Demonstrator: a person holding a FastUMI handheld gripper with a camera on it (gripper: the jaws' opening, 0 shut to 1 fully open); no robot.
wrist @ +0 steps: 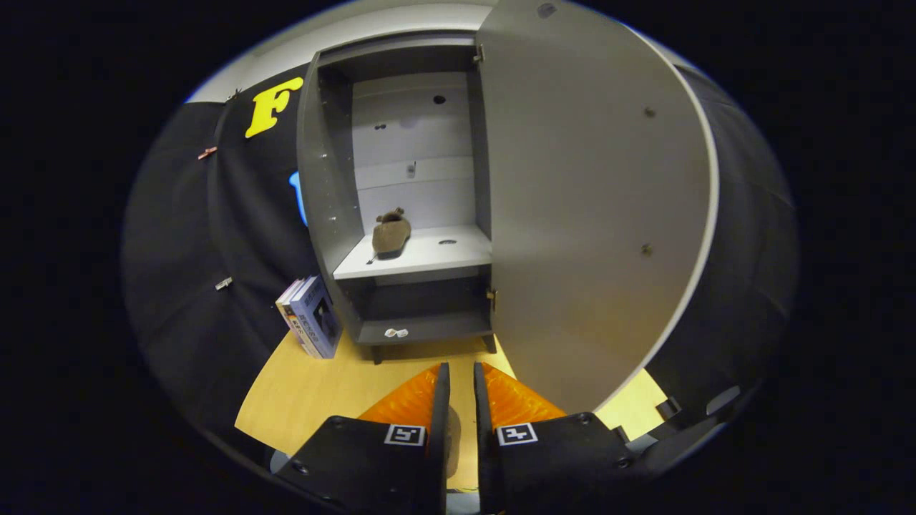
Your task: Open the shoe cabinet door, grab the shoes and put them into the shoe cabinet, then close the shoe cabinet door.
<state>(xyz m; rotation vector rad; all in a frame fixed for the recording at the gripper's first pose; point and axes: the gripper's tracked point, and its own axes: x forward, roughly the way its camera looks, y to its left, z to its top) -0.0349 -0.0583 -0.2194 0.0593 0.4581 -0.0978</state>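
Gripper view: claw [458,379] nearly pressed together, pinching nothing, low over the surface [315,393]. Shoe cabinet [325,207] ahead, door [587,200] swung wide for access; one shoe [391,234] on the middle shelf [429,254], left side. Likely room for its pair.

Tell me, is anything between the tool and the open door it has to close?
Nothing visible does. The tool, fingers nearly together and holding nothing, sits just left of the open door. The shoe already rests on the shelf.

The small pale thing [396,332] on the cabinet's bottom shelf is perhaps too tiny to identify.
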